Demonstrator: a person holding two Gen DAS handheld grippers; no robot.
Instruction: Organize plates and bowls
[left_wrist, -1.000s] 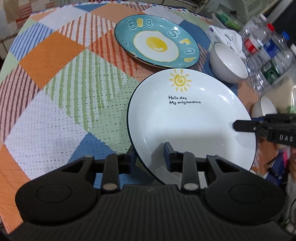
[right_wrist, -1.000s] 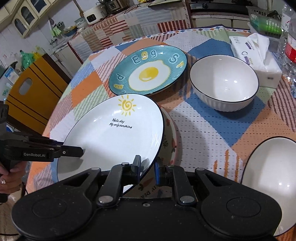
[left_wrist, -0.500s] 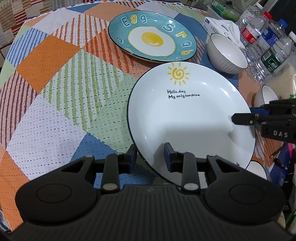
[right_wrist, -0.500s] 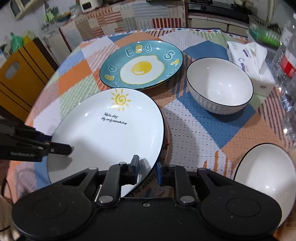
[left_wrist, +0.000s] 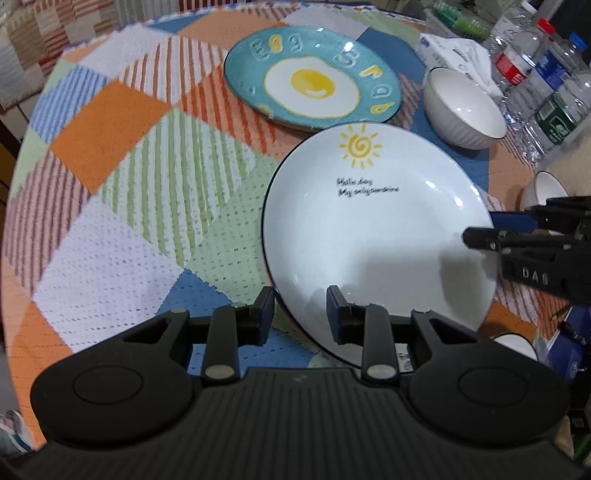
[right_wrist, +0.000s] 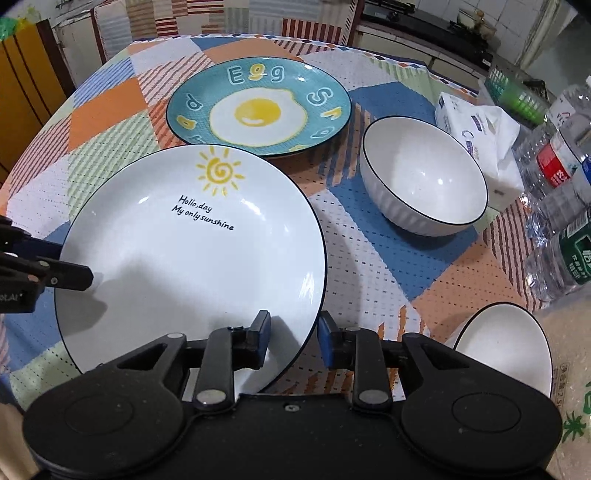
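Had just been opening the right hand-held gripper (right_wrist: 293, 319), pads clear of the near rim of the round white ceramic sun-printed plate (right_wrist: 192, 258). Straddled its opposite rim narrowly with the left hand-held gripper (left_wrist: 300, 299); could not tell whether gripping. Judged it set down; beyond, not yet stacked the teal egg-printed plate (right_wrist: 258, 110) or white bowls (right_wrist: 424, 177).

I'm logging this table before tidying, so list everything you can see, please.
sunshine plate: one, white, near table edge
egg plate: one, teal, behind the sunshine plate
big bowl: one, white, right of the plates
second bowl: one, white, near right corner
tissue pack: one, white, far right
water bottles: several, clear, right edge
tablecloth: one, patchwork, under everything
left hand-held gripper: black, closed on the sunshine plate's rim
right hand-held gripper: black, jaws just opening, rim between them, unpressed
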